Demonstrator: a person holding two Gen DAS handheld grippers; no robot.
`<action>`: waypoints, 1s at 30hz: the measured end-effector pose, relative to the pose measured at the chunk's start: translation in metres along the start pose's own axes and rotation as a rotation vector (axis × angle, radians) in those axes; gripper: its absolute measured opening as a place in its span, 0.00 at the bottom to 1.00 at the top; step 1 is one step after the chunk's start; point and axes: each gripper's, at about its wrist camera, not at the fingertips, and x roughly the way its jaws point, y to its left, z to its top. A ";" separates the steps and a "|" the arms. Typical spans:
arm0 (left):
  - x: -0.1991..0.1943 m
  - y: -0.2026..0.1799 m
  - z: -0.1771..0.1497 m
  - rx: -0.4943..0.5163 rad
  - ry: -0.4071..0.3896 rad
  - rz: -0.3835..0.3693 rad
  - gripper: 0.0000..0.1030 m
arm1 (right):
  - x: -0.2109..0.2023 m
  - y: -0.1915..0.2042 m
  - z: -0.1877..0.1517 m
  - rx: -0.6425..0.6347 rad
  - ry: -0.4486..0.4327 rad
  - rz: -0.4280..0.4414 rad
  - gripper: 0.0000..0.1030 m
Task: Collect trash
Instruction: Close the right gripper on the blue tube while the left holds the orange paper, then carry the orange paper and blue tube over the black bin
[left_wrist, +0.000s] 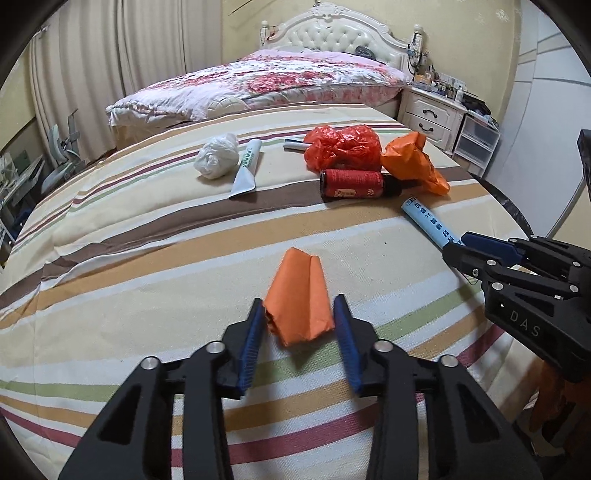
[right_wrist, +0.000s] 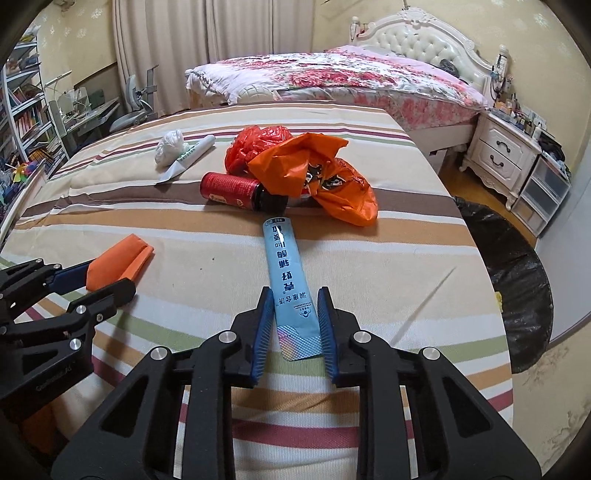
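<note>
A folded orange paper (left_wrist: 300, 295) lies on the striped table; my left gripper (left_wrist: 300, 314) is open with its jaws on either side of the paper's near end. It also shows in the right wrist view (right_wrist: 116, 267). A light blue tube (right_wrist: 290, 280) lies lengthwise; my right gripper (right_wrist: 293, 304) is open with its jaws around the tube's flat near end. The left wrist view shows that tube (left_wrist: 430, 223) and the right gripper (left_wrist: 458, 247) at the right. Behind lie a red bottle (right_wrist: 232, 190), an orange bag (right_wrist: 314, 173), a red bag (right_wrist: 258, 142), a white wad (right_wrist: 170, 146) and a white tube (right_wrist: 192, 153).
The table is covered by a striped cloth (right_wrist: 406, 280). A black-lined trash bin (right_wrist: 513, 277) stands on the floor off the table's right edge. A bed (right_wrist: 332, 77) and a white nightstand (right_wrist: 498, 155) stand beyond. A desk and shelves (right_wrist: 33, 118) are at the left.
</note>
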 end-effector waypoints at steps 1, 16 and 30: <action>0.000 0.000 0.000 -0.001 -0.001 0.000 0.33 | -0.001 0.000 -0.001 0.000 -0.001 0.000 0.23; -0.012 0.011 0.007 -0.084 -0.071 -0.005 0.29 | -0.013 -0.003 -0.003 0.020 -0.021 0.014 0.22; -0.028 -0.006 0.027 -0.075 -0.148 -0.034 0.29 | -0.046 -0.021 0.006 0.058 -0.110 -0.022 0.22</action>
